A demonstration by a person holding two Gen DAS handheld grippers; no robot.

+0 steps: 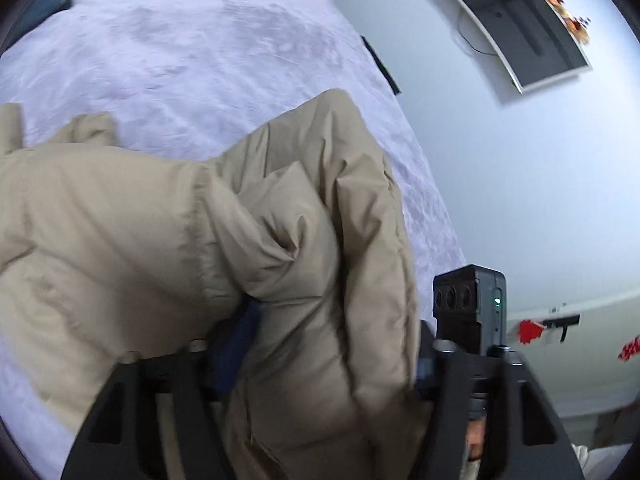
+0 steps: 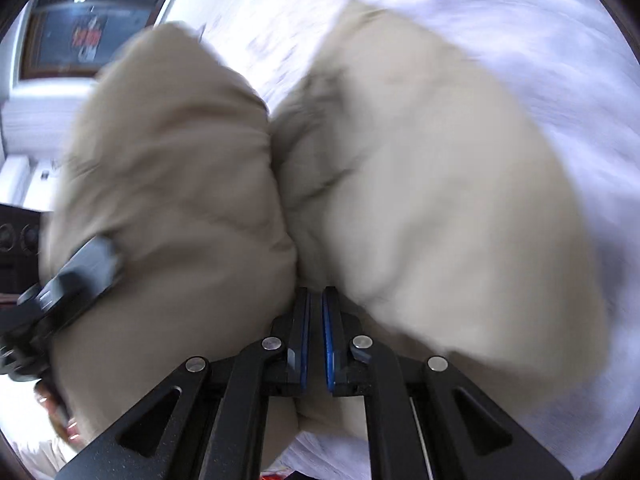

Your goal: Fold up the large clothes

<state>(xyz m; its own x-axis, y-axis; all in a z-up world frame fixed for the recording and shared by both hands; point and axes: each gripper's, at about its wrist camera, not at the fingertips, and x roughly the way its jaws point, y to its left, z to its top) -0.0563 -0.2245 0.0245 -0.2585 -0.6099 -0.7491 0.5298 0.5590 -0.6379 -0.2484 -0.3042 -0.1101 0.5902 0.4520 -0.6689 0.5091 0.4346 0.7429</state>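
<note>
beige puffer jacket held in both tongs above the bed

the beige puffer jacket (image 1: 248,240) is bunched directly ahead of both tongs and lifted partly clear of the bed (image 1: 200,60). in the left wrist view its bulk runs from the lower right toward the left edge, where it meets the white bedspread; a quilted lobe, probably a sleeve or hood, stands up toward the far side. the long axis appears to lie across the left tongs, not along them, though the bunching makes this uncertain.

the fabric is matte, padded and stitched in panels, with deep creases where it is gathered. it will likely spring back when released.

left tongs (image 1: 240,344): one blue pad shows, buried in the fabric; the fingers look closed on a fold of the jacket, with cloth draped over the frame.

right tongs (image 2: 316,320): the blue pads stand almost together with a thin gap. two puffed lobes of the jacket (image 2: 400,180) swell out just beyond the tips, so a thin layer is judged to be pinched. this view is motion-blurred.

both tongs are equally near the garment. the other tool's frame (image 2: 60,288) appears at the left of the right wrist view.
</note>
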